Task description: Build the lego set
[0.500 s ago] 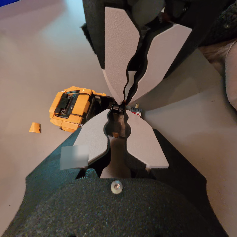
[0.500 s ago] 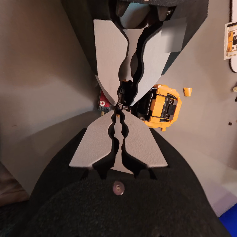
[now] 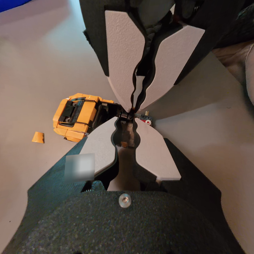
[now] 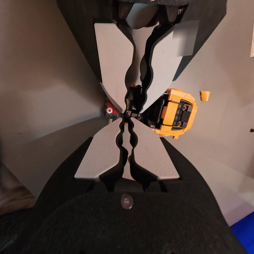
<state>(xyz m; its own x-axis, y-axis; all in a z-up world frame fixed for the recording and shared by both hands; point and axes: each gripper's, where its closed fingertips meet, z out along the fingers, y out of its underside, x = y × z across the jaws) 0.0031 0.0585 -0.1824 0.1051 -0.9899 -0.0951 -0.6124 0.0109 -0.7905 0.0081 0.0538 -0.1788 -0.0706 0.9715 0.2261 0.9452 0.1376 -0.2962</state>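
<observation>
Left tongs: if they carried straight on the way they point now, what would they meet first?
The left tongs already sit at the dark middle of the brick model; straight beyond, tip to tip, are the right tongs. Depth between them is unclear.

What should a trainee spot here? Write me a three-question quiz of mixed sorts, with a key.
1. True or false: the loose orange curved plastic brick touches the orange-and-black toy brick car.
2. The small white round piece with a red centre sits on: A) the red brick section; B) the orange bodywork; C) the grey table.
3. Fill in: the left gripper and right gripper meet tip to tip at the car's ___ middle section.

Key: 1 false, it lies apart; 2 A; 3 black.
</observation>
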